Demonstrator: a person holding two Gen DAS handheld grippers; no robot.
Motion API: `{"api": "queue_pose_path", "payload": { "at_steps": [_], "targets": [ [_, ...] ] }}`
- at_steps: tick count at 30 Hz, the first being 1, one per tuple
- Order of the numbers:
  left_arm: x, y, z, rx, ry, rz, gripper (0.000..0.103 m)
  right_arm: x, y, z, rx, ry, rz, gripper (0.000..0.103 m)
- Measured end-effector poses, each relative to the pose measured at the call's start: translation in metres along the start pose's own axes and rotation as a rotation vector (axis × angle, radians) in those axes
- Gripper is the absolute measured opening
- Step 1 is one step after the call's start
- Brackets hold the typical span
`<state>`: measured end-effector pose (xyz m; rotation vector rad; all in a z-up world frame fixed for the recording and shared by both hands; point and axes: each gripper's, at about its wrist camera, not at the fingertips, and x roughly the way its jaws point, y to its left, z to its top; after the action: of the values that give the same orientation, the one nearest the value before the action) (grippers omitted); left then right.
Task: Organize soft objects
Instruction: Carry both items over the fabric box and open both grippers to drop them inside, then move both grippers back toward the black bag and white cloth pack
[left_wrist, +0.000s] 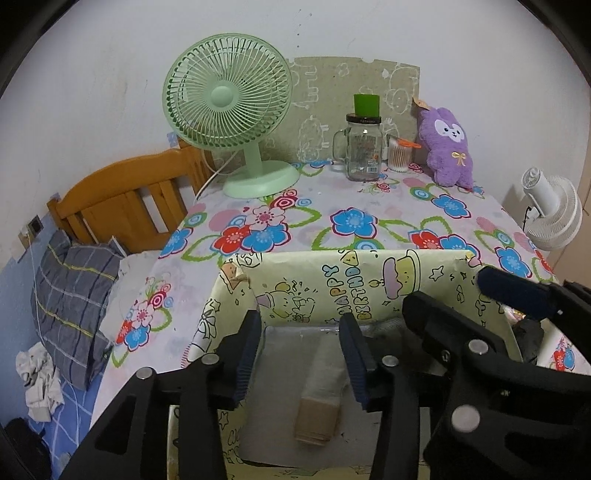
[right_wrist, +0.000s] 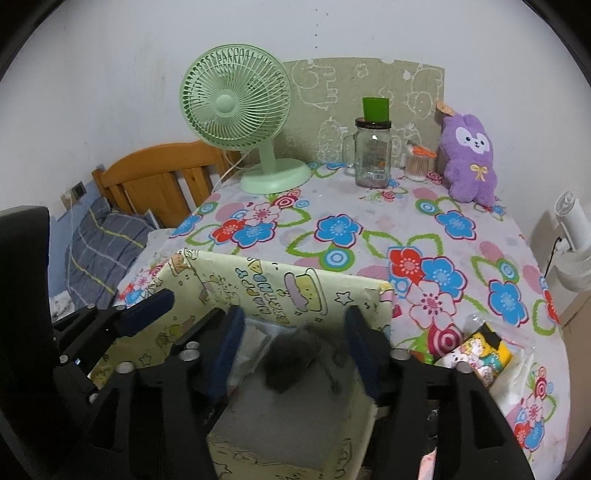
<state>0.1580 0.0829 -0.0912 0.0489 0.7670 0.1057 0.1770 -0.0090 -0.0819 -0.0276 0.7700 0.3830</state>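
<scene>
A yellow "Happy Birthday" box (left_wrist: 332, 280) stands open at the table's near edge; it also shows in the right wrist view (right_wrist: 280, 284). My left gripper (left_wrist: 301, 350) is open and empty above the box's inside. My right gripper (right_wrist: 293, 354) is open over the box, with a dark grey soft object (right_wrist: 291, 360) between and below its fingers, not gripped. A purple plush toy (left_wrist: 448, 147) leans upright at the table's far right; it also shows in the right wrist view (right_wrist: 471, 162). A brown cardboard piece (left_wrist: 317, 417) lies on the box floor.
A green desk fan (left_wrist: 229, 107), a glass jar mug (left_wrist: 362, 151) with a green cup on top and a cotton-swab holder (left_wrist: 399, 155) stand at the back. A colourful packet (right_wrist: 476, 354) lies right of the box. A white fan (left_wrist: 554, 210) is at right, a bed with pillow (left_wrist: 74, 295) at left.
</scene>
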Motion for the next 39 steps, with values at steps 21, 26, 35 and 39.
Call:
{"api": "queue_pose_path", "payload": {
  "at_steps": [21, 26, 35, 39],
  "targets": [
    [-0.047, -0.015, 0.005, 0.009, -0.109, -0.016, 0.084, -0.049, -0.009, 0.003, 0.002, -0.101, -0.009, 0.082],
    [-0.058, -0.022, 0.005, 0.005, -0.120, -0.028, 0.086, -0.065, -0.013, 0.000, 0.006, -0.126, -0.014, 0.086],
    [-0.082, -0.039, 0.004, 0.025, -0.171, -0.032, 0.096, -0.093, -0.024, -0.004, 0.011, -0.171, -0.026, 0.092],
    [-0.093, -0.047, 0.002, 0.030, -0.186, -0.033, 0.100, -0.106, -0.028, -0.007, 0.008, -0.189, -0.033, 0.092]
  ]
}}
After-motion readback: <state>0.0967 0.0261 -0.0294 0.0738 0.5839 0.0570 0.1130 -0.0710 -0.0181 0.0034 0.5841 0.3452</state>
